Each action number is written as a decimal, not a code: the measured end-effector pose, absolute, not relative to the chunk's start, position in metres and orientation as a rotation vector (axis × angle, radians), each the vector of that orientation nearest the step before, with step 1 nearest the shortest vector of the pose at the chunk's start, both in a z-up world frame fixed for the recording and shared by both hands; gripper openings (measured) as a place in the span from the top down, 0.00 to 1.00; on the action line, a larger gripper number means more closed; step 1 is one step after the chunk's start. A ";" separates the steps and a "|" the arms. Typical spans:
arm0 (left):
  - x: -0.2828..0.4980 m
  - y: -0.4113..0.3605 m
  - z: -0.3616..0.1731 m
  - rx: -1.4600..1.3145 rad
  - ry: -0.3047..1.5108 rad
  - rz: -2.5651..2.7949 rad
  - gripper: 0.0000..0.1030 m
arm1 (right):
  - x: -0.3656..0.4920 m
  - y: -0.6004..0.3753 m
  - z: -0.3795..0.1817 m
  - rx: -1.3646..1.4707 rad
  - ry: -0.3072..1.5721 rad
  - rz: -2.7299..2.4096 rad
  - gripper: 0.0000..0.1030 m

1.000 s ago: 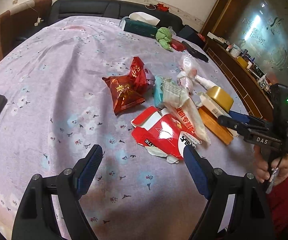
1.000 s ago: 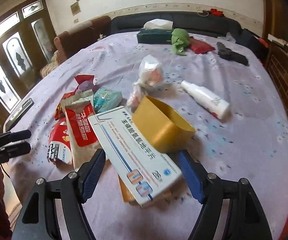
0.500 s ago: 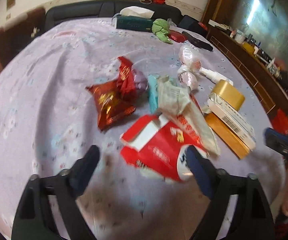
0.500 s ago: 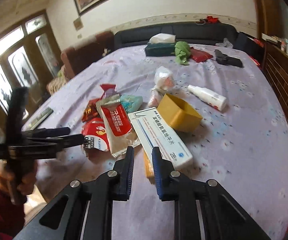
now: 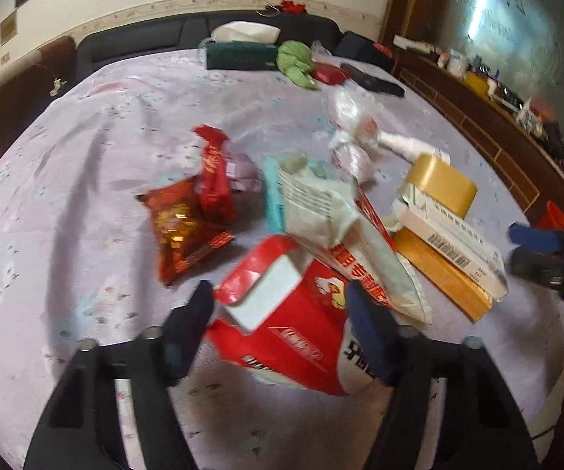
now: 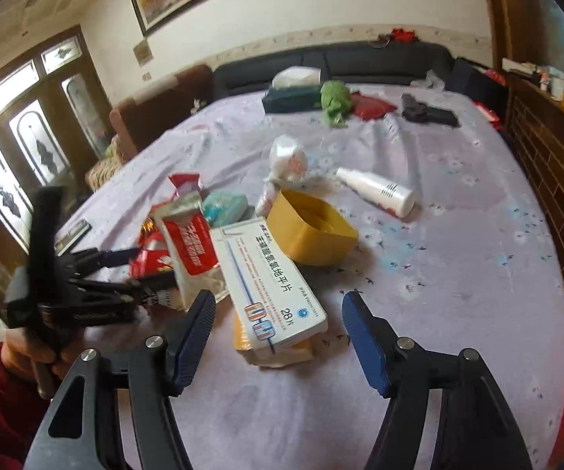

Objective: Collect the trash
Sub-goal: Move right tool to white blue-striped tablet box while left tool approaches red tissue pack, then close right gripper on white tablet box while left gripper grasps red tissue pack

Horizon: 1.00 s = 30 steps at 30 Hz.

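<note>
Red carton (image 5: 297,329) lies crumpled on the lilac worktop (image 5: 86,180), between my left tongs (image 5: 278,313), which gape around it without contact. Right tongs (image 6: 278,313), also spread and empty, face the white medicine box (image 6: 266,278); left is nearer.

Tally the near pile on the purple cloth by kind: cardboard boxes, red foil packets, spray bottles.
Cardboard boxes: 4 (torn red carton, white medicine box, flat orange box, open yellow box)
Red foil packets: 2 (dark red foil packet, bright red foil packet)
Spray bottles: 1 (white spray bottle)
Total: 7
</note>
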<state>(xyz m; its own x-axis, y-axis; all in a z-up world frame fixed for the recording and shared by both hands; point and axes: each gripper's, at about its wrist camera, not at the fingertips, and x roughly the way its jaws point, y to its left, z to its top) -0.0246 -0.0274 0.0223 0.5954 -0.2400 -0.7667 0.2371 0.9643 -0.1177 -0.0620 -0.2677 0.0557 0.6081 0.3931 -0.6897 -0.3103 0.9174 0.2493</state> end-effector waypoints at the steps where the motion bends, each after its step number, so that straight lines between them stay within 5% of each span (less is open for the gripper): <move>1: -0.026 -0.021 0.025 -0.018 0.885 -0.268 0.51 | -0.055 -0.267 0.052 0.103 0.839 0.409 0.30; 5: -0.033 -0.005 0.026 -0.038 0.923 -0.296 0.83 | -0.036 -0.260 0.041 0.077 0.880 0.437 0.29; 7: -0.037 -0.002 0.020 -0.033 0.955 -0.327 0.83 | -0.028 -0.255 0.037 0.071 0.895 0.448 0.29; 10: -0.045 -0.001 0.019 -0.011 0.948 -0.347 0.62 | -0.022 -0.242 0.032 0.042 0.916 0.478 0.29; 11: -0.049 0.000 0.021 -0.010 0.941 -0.353 0.36 | -0.022 -0.238 0.031 0.029 0.920 0.479 0.33; 12: -0.052 0.001 0.024 -0.017 0.924 -0.365 0.24 | -0.024 -0.234 0.031 0.014 0.917 0.479 0.38; 30: -0.058 -0.081 0.007 0.142 1.015 -0.401 0.12 | -0.093 -0.263 0.065 0.127 0.736 0.321 0.44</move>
